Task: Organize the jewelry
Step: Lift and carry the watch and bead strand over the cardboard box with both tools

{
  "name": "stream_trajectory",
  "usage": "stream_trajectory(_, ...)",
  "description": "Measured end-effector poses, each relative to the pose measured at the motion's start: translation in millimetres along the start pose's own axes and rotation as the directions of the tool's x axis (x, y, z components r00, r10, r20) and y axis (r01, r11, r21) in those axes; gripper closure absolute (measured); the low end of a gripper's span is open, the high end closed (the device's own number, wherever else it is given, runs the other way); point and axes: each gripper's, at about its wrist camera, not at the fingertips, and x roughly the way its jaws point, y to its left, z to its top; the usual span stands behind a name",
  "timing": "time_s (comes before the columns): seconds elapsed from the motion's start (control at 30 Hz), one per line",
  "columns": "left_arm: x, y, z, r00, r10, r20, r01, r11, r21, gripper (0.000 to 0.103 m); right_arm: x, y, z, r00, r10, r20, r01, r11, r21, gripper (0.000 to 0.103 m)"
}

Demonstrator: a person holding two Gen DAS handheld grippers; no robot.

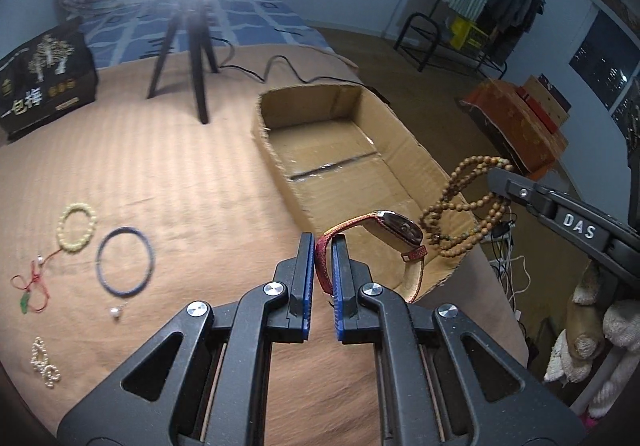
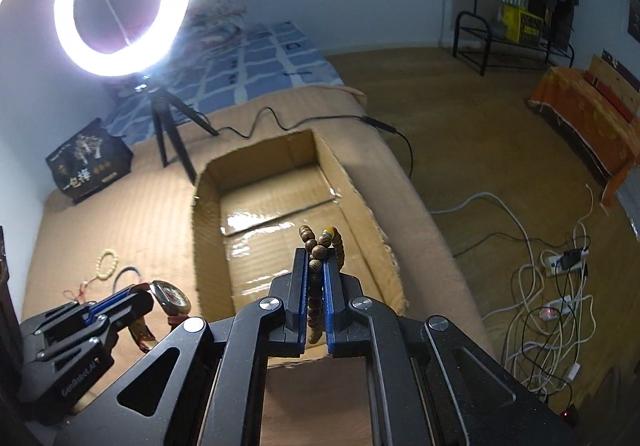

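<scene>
I'm carrying both pieces to the cardboard box (image 2: 280,205) — left claw (image 1: 324,246) clamped on the watch (image 1: 394,228), right claw (image 2: 316,266) on the wooden beads (image 2: 320,242) — next, release inside.

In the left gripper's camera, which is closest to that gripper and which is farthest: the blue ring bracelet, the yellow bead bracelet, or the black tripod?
From the left gripper:
1. Blue ring bracelet, on the blanket to its left.
2. Yellow bead bracelet, further left, just beyond the blue one.
3. Black tripod, far back under the bright lamp.
</scene>
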Motion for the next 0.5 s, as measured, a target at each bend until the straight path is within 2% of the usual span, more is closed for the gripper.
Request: stream_trajectory(0.5, 26, -19, 1, 0.999, -0.038, -0.006, 0.038, 0.999, -0.007, 0.095, 19, -13, -3, 0.998, -0.032, -0.049, 0.033, 0.999, 0.022, 0.098)
